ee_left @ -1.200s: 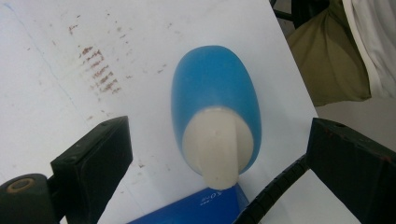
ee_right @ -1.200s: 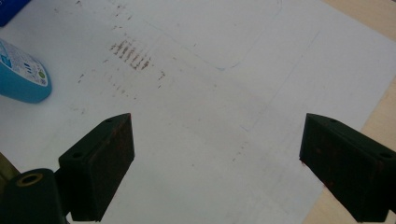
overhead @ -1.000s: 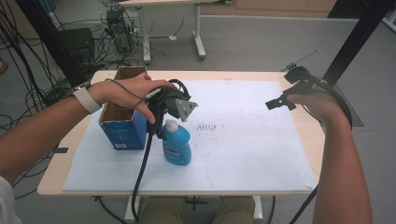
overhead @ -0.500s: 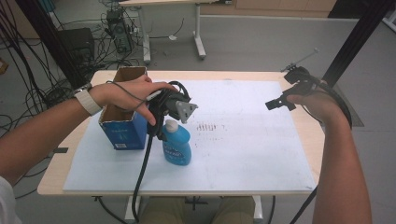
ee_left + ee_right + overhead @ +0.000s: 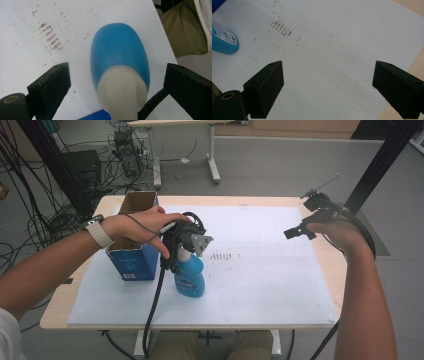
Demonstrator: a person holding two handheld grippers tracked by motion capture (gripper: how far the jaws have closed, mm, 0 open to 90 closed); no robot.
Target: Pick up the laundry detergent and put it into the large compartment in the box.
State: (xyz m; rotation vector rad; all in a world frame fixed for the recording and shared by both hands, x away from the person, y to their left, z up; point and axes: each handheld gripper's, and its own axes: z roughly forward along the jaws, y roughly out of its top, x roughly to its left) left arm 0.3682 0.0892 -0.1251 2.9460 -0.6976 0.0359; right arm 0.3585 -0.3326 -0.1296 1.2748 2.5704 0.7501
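The blue spray bottle (image 5: 190, 277) stands upright on the white sheet (image 5: 260, 285) that covers the bench (image 5: 330, 265), in the left part of the sheet and toward our near edge. We hold the left gripper (image 5: 182, 251) directly above its pale top (image 5: 122, 92). In the left gripper view the two black fingers (image 5: 51, 86) are spread wide, one on each side of the top, and they do not touch it. Our left hand (image 5: 137, 227) with a watch on the wrist grips the tool from above, and its cable (image 5: 152, 310) hangs down past the near edge of the bench.

Just beside the bottle, on its left, stands an open blue cardboard box (image 5: 131, 252). A little farther on the sheet, to the right of the bottle, we see a patch of small brown marks (image 5: 225, 255).

At the right edge of the bench our right hand (image 5: 335, 230) holds the right gripper (image 5: 296, 232) above the sheet, well apart from the bottle. In the right gripper view its fingers (image 5: 265, 88) are also spread wide, with nothing between them.

Beyond the bench, on the floor, there are many cables (image 5: 115, 165) and the legs of another table (image 5: 212, 155).
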